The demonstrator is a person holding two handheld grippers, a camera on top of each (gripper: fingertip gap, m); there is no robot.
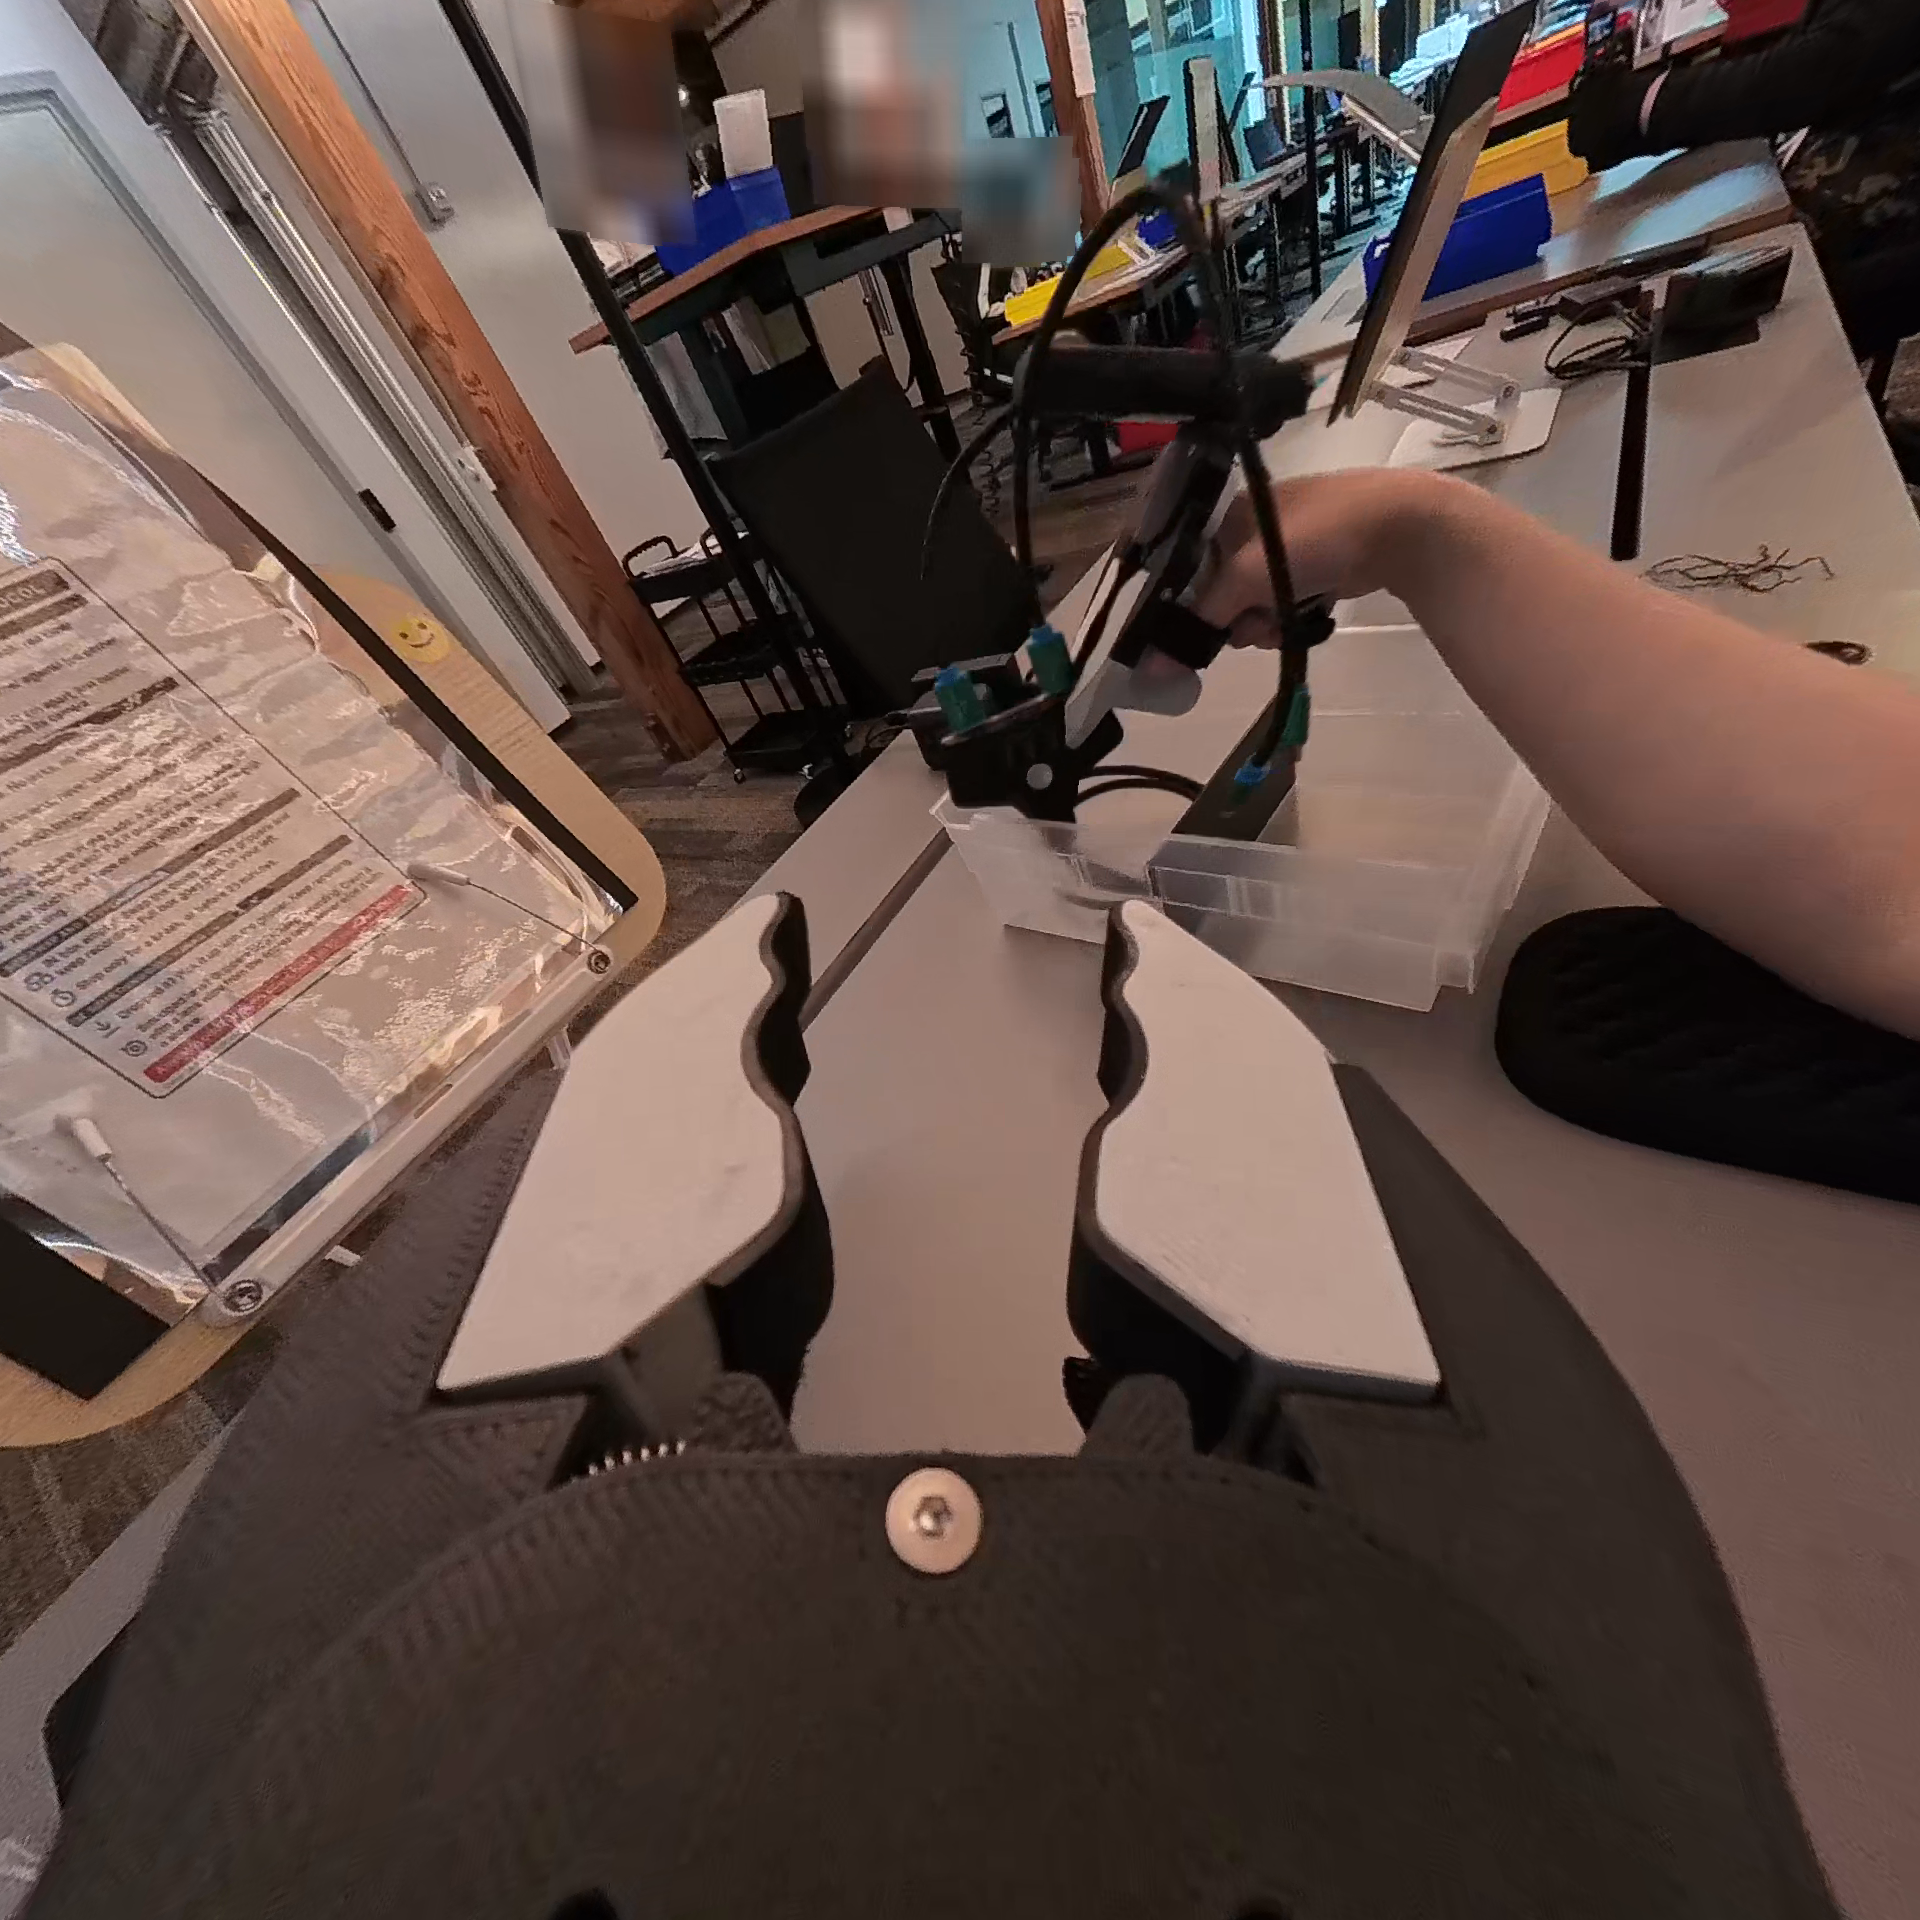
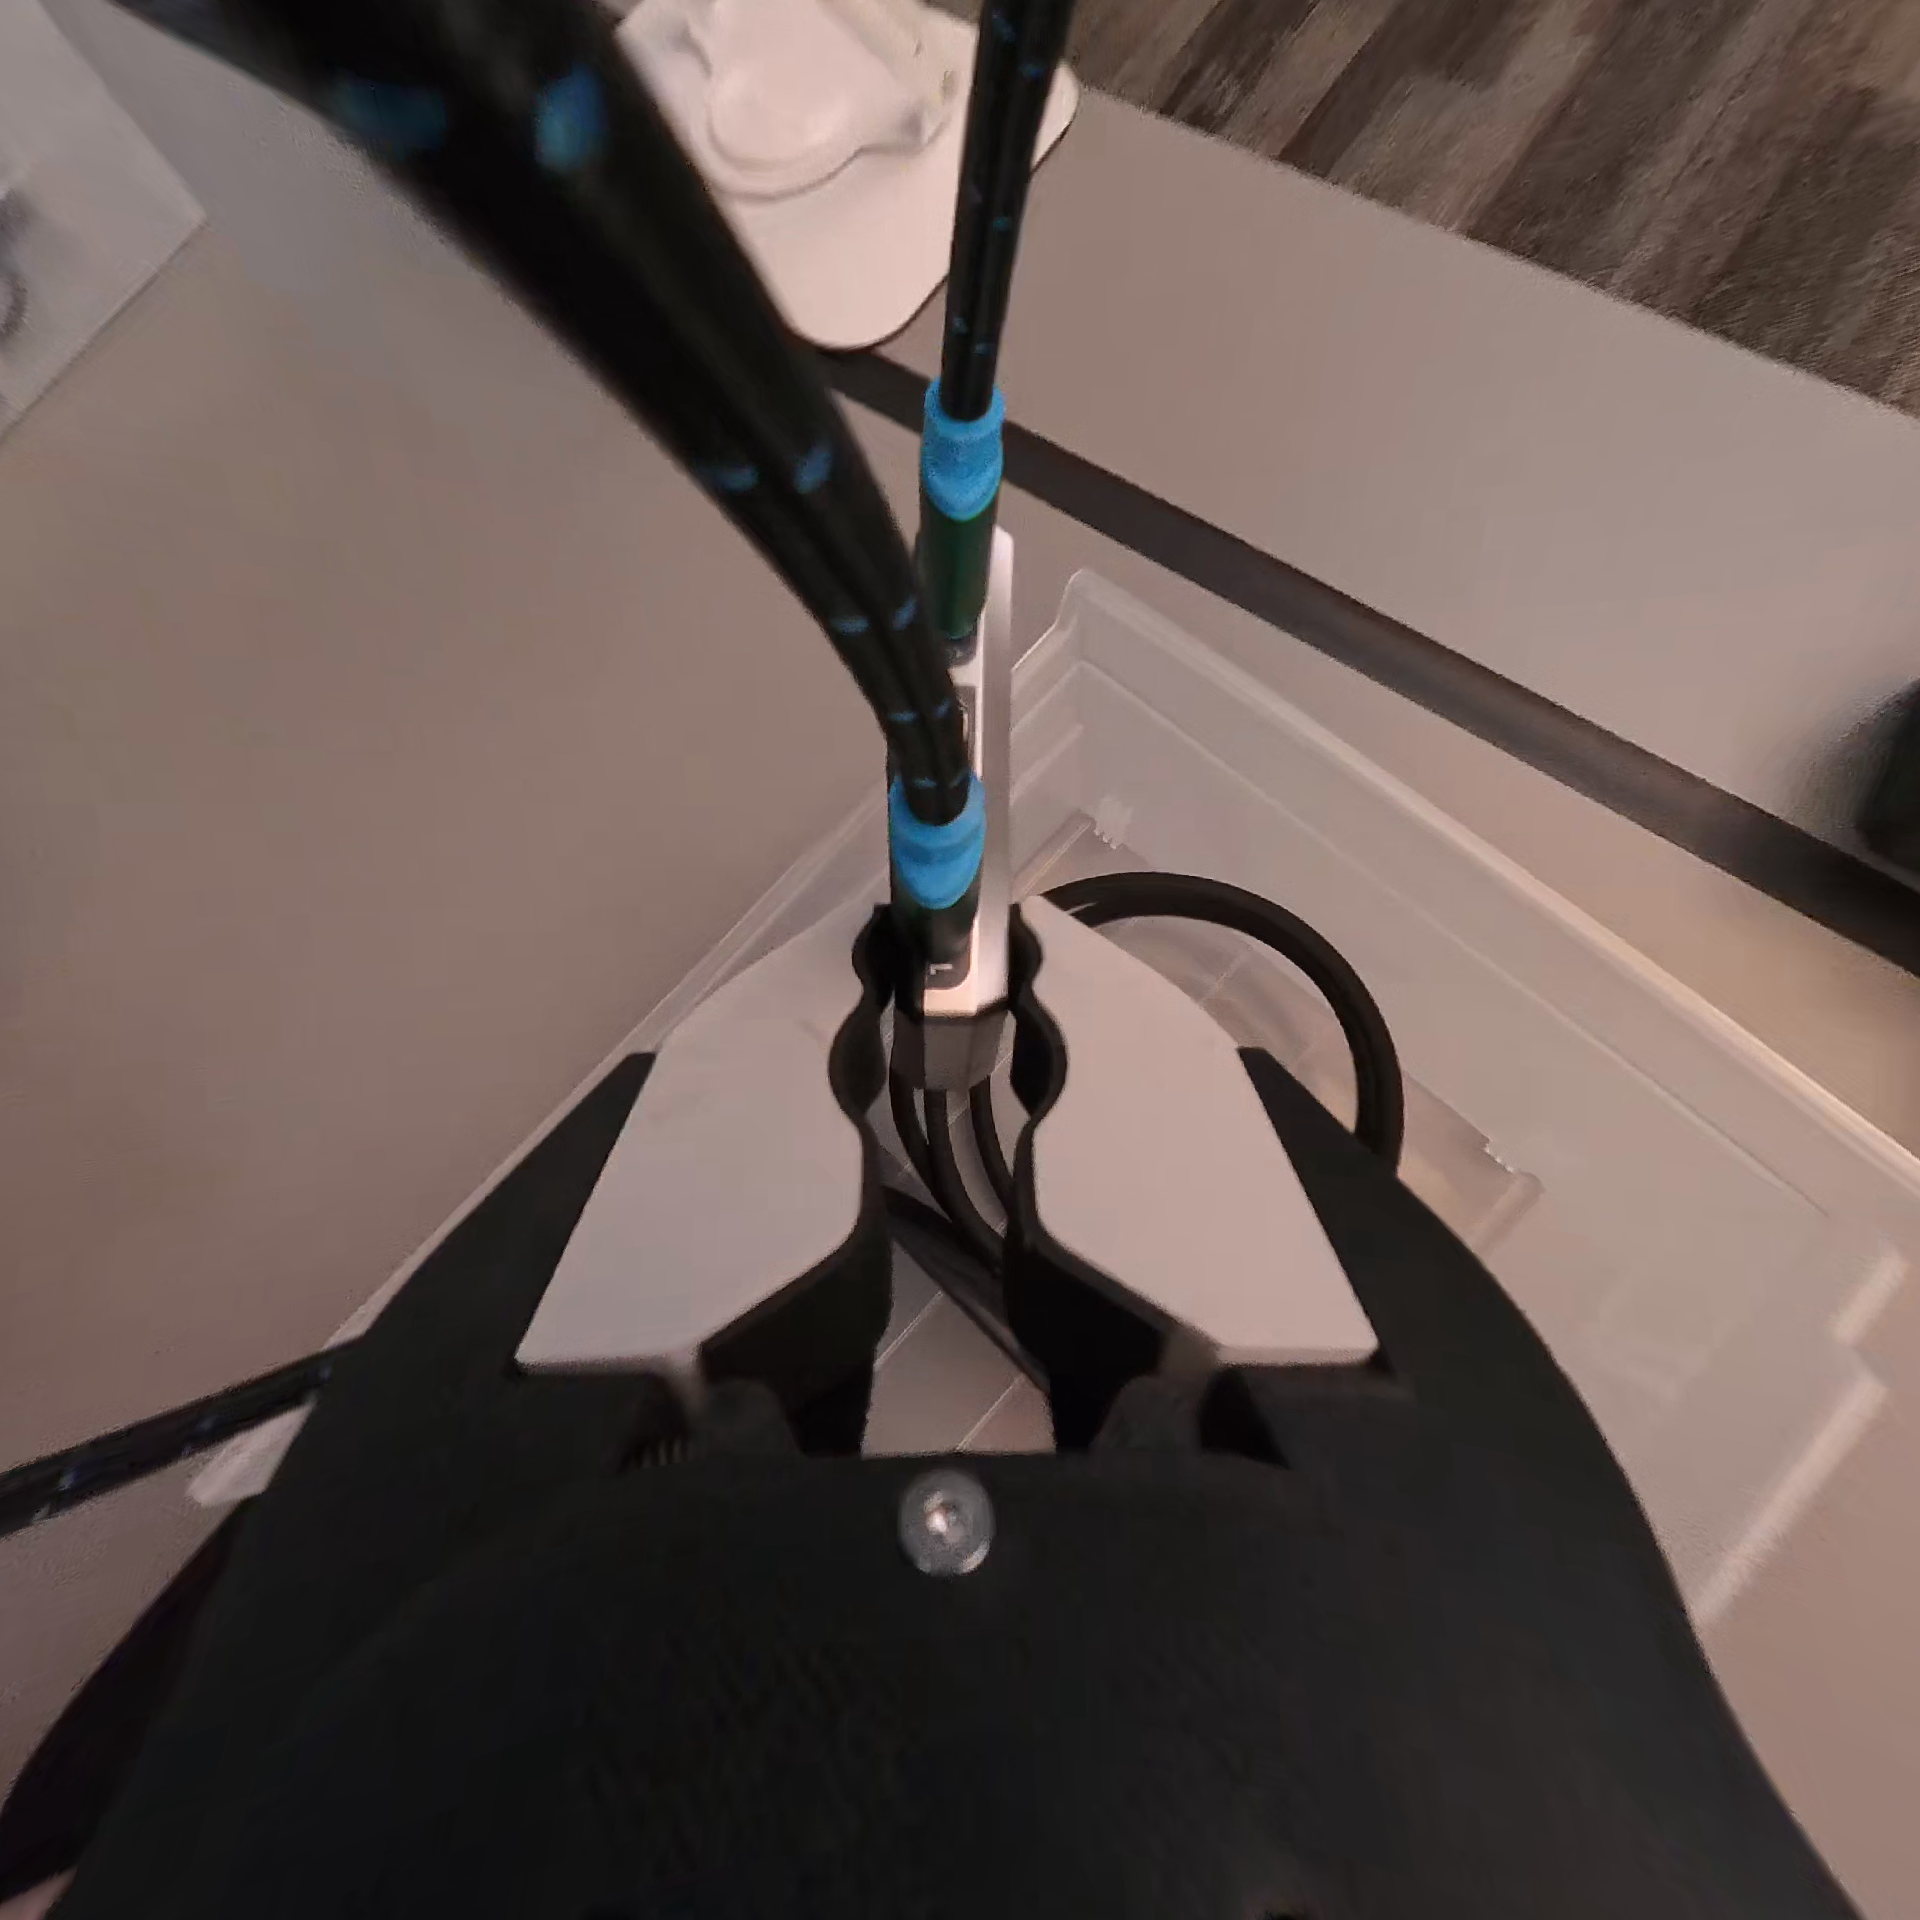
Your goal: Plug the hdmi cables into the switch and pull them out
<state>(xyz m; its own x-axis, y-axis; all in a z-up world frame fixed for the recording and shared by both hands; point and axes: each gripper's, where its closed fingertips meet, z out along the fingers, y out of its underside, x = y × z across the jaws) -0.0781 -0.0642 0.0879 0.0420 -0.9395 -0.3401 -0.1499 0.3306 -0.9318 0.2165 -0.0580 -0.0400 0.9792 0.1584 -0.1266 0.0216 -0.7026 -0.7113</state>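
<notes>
My right gripper [image 2: 951, 956] is shut on one end of the HDMI switch [image 2: 995, 790], a slim silver and black box, and holds it over a clear plastic bin [image 2: 1351, 831]. Two braided black HDMI cables with blue collars are plugged into the switch's side, one near my fingertips [image 2: 935, 852] and one farther along [image 2: 961, 457]. Thin black leads run from the switch's end between my fingers. In the left wrist view the right gripper [image 1: 1039, 748] holds the switch [image 1: 992, 753] above the bin [image 1: 1299, 894]. Two loose plugs [image 1: 1273, 748] hang into the bin. My left gripper [image 1: 951, 925] is open and empty above the table, short of the bin.
A framed printed sheet in a clear stand [image 1: 260, 883] stands at the left table edge. A black padded rest [image 1: 1683, 1039] lies to the right under the person's forearm [image 1: 1610, 675]. A tilted panel on a white stand [image 1: 1455, 405] is at the back.
</notes>
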